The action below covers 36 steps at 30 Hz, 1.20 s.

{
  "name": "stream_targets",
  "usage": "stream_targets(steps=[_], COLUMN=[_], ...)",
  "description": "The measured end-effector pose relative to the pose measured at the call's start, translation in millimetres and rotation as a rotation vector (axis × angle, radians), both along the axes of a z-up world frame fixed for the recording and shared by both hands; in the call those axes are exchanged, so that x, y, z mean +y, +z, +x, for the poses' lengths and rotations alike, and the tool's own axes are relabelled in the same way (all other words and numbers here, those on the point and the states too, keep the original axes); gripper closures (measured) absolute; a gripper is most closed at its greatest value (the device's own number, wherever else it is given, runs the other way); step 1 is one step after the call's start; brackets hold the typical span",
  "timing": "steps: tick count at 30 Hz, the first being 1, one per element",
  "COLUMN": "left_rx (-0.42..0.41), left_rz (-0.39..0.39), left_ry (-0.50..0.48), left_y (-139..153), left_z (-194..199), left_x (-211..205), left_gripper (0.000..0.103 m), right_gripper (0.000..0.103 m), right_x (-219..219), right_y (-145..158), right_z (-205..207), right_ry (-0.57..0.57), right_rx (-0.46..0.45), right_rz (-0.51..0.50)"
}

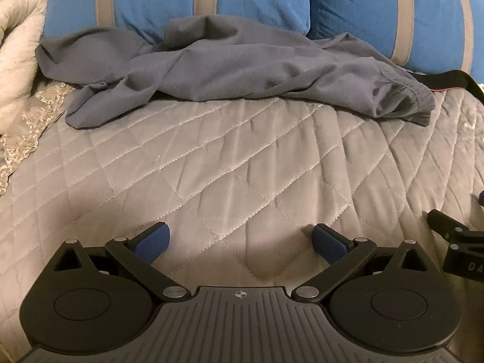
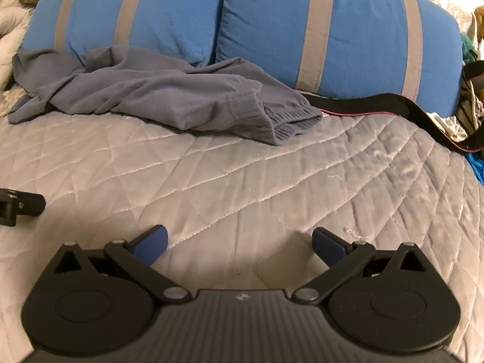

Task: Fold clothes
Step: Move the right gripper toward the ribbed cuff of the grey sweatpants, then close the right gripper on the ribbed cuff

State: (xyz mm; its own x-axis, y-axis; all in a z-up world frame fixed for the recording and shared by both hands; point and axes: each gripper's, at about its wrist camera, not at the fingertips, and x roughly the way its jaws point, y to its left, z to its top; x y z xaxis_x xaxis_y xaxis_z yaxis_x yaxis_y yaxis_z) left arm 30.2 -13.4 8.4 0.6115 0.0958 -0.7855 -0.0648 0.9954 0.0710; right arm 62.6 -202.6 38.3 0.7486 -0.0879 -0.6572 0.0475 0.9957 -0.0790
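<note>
A crumpled grey-blue pair of pants (image 1: 230,69) lies across the far part of the quilted bedspread (image 1: 242,157), resting against the pillows; its elastic waistband (image 2: 290,121) points right. My left gripper (image 1: 240,242) hovers low over the quilt, well short of the garment, open with nothing between its blue pads (image 1: 152,243). Beside it, my right gripper (image 2: 239,243) is also open and empty, equally far from the pants (image 2: 157,93). A black part of the right gripper (image 1: 456,242) shows at the left wrist view's right edge, and part of the left gripper (image 2: 18,207) at the right wrist view's left edge.
Two blue pillows with grey stripes (image 2: 242,21) stand behind the pants. A black strap with a red edge (image 2: 378,106) runs along the quilt to the right. Mixed clothes (image 2: 466,96) pile at the far right, and a cream blanket (image 1: 18,48) bunches at the left.
</note>
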Motion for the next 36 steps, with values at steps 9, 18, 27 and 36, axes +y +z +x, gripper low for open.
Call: stream_targets(steps=[9,18,27,36], left_rx=[-0.025,-0.05,-0.061,-0.07], left_rz=[0.001,0.008,0.01,0.013], left_ry=[-0.008,-0.005,-0.002,0.0], left_y=[-1,-3,-4,-5], left_z=[-2,-6,-7,-5], left_x=[-2,-2,-2,-4], left_gripper=[0.0,0.0,0.0,0.0], right_gripper=[0.0,0.001,0.048,0.085], right_x=[8,-15,-37,-41], right_y=[24,39,25,22], right_z=[19,69,130,134], right_ry=[0.062,0.071,0.033,0.003], right_rx=[-0.207,-0.318,-0.213,-0.182], right_rz=[-0.016,0.109,0.207,0.261])
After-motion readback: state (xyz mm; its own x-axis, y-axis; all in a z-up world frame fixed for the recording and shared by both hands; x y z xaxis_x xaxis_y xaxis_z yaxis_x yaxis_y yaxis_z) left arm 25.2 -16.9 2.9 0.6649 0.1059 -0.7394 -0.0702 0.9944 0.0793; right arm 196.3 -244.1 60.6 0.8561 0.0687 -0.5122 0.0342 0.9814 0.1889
